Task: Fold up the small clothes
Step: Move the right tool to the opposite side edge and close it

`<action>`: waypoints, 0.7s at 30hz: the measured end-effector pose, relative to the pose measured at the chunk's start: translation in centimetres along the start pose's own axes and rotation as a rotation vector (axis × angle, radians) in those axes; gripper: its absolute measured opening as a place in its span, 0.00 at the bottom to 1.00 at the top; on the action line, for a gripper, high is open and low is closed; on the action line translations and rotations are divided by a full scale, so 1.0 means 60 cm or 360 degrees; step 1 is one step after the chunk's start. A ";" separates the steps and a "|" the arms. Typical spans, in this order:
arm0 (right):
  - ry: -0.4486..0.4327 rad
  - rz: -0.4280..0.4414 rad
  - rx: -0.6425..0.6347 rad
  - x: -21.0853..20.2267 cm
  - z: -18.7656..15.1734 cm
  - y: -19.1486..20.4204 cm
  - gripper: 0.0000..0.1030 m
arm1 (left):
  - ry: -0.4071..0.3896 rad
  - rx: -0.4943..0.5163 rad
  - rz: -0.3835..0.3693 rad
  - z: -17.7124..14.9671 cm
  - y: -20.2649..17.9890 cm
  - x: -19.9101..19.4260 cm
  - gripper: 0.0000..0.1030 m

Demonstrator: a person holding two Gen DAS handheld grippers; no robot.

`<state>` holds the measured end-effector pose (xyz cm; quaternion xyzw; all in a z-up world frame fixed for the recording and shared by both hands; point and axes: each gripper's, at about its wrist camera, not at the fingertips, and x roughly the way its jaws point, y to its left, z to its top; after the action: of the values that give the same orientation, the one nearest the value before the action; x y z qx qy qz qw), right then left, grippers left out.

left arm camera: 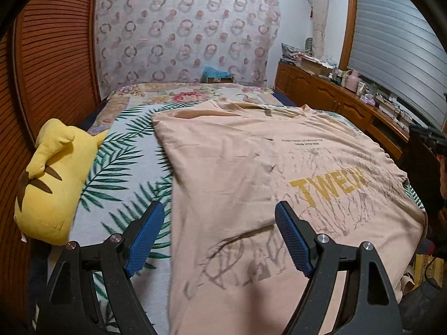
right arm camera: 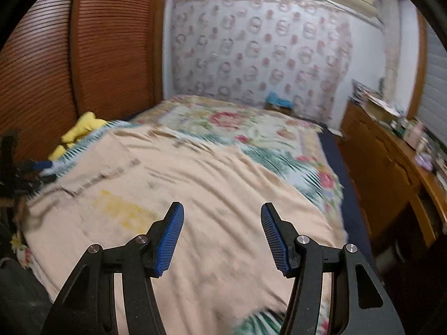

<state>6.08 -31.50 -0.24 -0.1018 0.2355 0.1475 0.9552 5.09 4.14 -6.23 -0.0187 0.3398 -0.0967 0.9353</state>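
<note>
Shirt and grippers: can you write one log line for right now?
shirt: flat on bed | left gripper: open, holds nothing | right gripper: open, holds nothing | fold: not begun

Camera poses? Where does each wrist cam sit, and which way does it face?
Left wrist: on the left hand-held gripper, above the bed's near left part, looking up the bed at the peach T-shirt and yellow plush; its open blue-padded fingers show.
Right wrist: on the right hand-held gripper, above the shirt, facing the patterned curtain; open fingers show, image blurred.
Shared: shirt, plush, curtain, wooden sideboard.
</note>
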 end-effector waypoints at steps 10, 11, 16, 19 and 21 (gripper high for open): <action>0.0131 -0.0162 0.0251 -0.007 -0.114 -0.071 0.58 | 0.0125 0.0217 -0.0050 0.020 -0.079 0.059 0.80; 0.0139 -0.0168 0.0265 -0.007 -0.118 -0.076 0.58 | 0.0142 0.0235 -0.0055 0.020 -0.084 0.065 0.80; 0.0184 -0.0192 0.0315 0.002 -0.121 -0.082 0.58 | 0.0208 0.0284 -0.0113 0.029 -0.109 0.088 0.80; 0.0218 -0.0201 0.0339 0.006 -0.104 -0.087 0.58 | 0.0256 0.0354 -0.0116 0.035 -0.122 0.104 0.80; 0.0238 -0.0201 0.0354 0.005 -0.098 -0.086 0.58 | 0.0285 0.0406 -0.0114 0.037 -0.131 0.114 0.80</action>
<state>5.54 -37.85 -4.84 -0.0205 0.3140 0.0522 0.9478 10.29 -4.98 -8.06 0.0970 0.4059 -0.1735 0.8920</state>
